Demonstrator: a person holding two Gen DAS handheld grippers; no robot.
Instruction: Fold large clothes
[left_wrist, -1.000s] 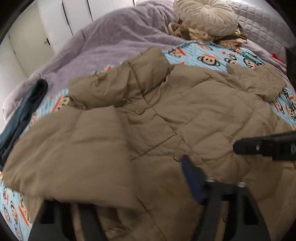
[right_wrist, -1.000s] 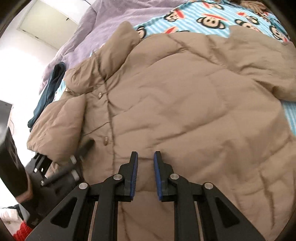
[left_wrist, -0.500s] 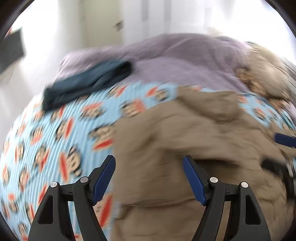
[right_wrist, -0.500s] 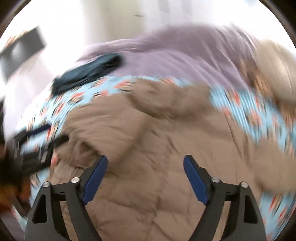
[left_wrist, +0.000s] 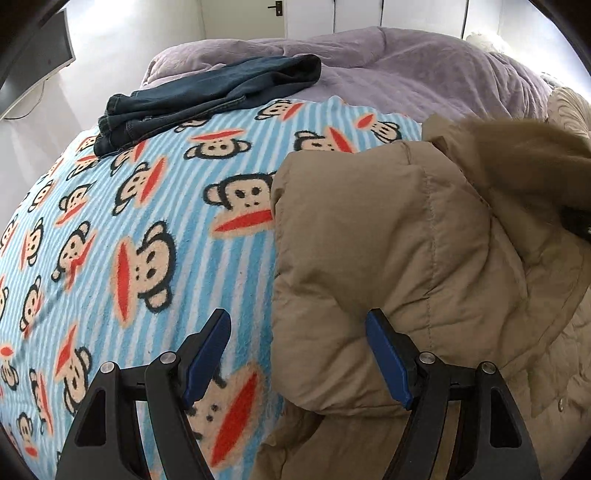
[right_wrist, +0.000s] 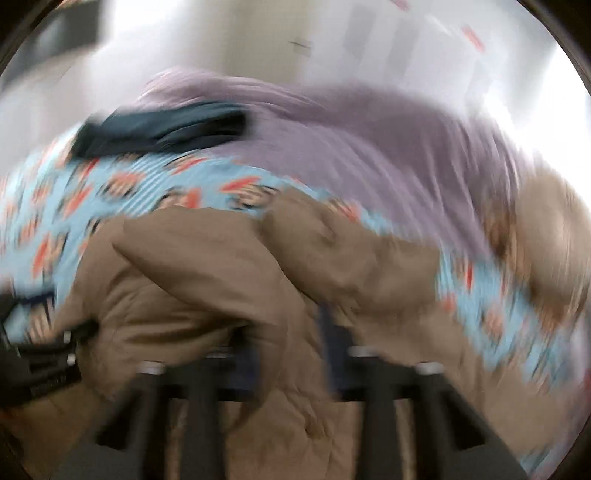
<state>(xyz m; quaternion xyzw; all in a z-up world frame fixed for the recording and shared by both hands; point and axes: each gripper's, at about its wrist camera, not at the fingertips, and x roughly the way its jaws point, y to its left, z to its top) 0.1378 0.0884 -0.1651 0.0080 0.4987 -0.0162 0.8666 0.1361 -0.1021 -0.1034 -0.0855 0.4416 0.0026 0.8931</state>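
On the fleecy monkey-print blanket (left_wrist: 147, 229), a puffy quilted jacket (left_wrist: 388, 258)

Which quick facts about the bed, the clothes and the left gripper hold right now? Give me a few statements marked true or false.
1. The jeans lie on top of the jacket. False: they lie apart from it, at the blanket's far edge.
2. The left gripper is open. True.
3. The blanket has a monkey print. True.
4. The purple cover is draped over the jacket. False: it lies beyond the blanket, and the jacket is uncovered.
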